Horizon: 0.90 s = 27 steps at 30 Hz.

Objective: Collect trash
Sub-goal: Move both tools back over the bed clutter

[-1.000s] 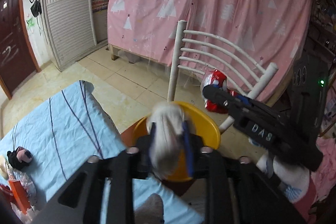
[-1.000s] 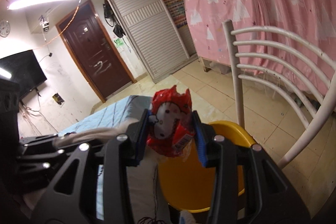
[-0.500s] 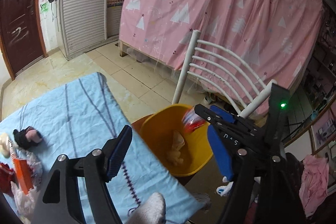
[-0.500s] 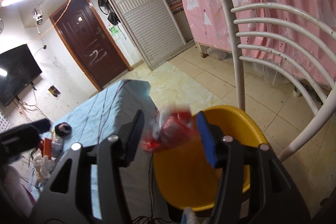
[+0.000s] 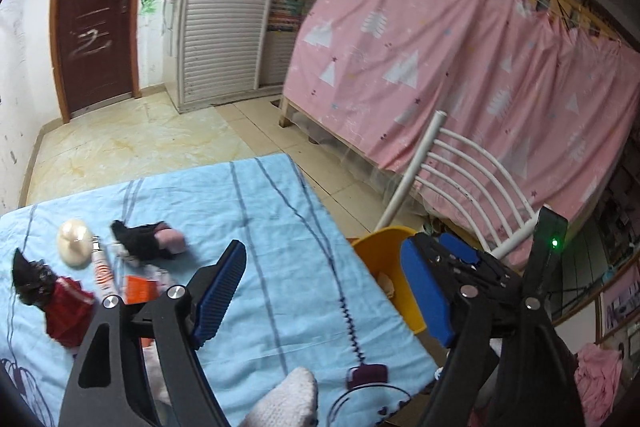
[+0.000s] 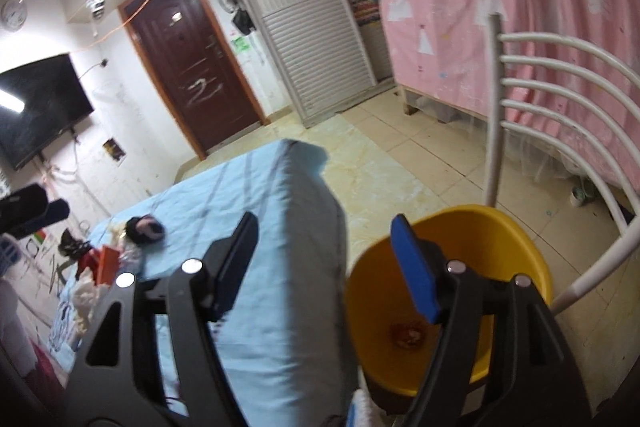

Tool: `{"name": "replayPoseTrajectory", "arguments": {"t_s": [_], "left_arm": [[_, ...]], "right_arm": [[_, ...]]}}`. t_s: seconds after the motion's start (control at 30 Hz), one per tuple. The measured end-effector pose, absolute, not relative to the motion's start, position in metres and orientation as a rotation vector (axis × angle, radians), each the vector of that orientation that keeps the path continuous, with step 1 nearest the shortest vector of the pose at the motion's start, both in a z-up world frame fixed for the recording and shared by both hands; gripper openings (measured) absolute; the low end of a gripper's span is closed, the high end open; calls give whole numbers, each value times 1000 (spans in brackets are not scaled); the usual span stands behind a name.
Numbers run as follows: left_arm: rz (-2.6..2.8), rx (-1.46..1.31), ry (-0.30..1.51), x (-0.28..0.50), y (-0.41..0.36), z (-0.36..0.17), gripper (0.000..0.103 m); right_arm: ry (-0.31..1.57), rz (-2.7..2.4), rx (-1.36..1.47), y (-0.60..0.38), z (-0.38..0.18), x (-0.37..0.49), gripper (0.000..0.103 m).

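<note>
A yellow bin [image 6: 516, 239] stands on a chair seat beside the table; its rim also shows in the left wrist view [image 5: 376, 241]. A red wrapper [image 6: 408, 334] lies at its bottom, and a pale crumpled piece [image 5: 386, 282] shows inside it. My left gripper [image 5: 324, 291] is open and empty over the blue tablecloth [image 5: 280, 219]. My right gripper [image 6: 328, 267] is open and empty above the bin's near edge. Several pieces of trash lie at the table's left: a red wrapper [image 5: 66, 311], an orange packet [image 5: 140, 289], a black and pink item [image 5: 148, 241].
A white slatted chair back [image 5: 460, 171] rises behind the bin. A pink curtain [image 5: 440, 59] hangs on the right. A cream round object [image 5: 74, 239] and a striped tube [image 5: 103, 269] lie on the cloth. A black cord with a plug [image 5: 362, 375] lies near the front edge.
Both grippers opened and dropped their loads, a white wad and a red wrapper, into the yellow bin. The left gripper then swung left over the table.
</note>
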<state>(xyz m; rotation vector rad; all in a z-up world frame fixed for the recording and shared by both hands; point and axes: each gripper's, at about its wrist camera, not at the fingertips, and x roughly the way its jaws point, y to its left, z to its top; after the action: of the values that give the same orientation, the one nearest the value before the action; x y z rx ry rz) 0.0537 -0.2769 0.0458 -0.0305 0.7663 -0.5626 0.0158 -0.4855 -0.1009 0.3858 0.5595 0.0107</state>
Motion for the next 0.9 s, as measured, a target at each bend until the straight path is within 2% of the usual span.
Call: {"name": "replayPoseTrajectory", "arguments": {"t_s": [0.13, 0.37, 0.73, 0.9], "left_arm": [[-525, -43, 741, 54, -251, 52, 71], [-408, -79, 709, 60, -192, 58, 72], [-304, -144, 676, 72, -103, 62, 81], [-241, -149, 682, 80, -69, 54, 82]], "right_arm": [[561, 49, 366, -463, -91, 22, 71], [584, 127, 319, -415, -82, 40, 71], [641, 236, 248, -346, -80, 62, 71], [661, 276, 219, -317, -80, 67, 71]]}}
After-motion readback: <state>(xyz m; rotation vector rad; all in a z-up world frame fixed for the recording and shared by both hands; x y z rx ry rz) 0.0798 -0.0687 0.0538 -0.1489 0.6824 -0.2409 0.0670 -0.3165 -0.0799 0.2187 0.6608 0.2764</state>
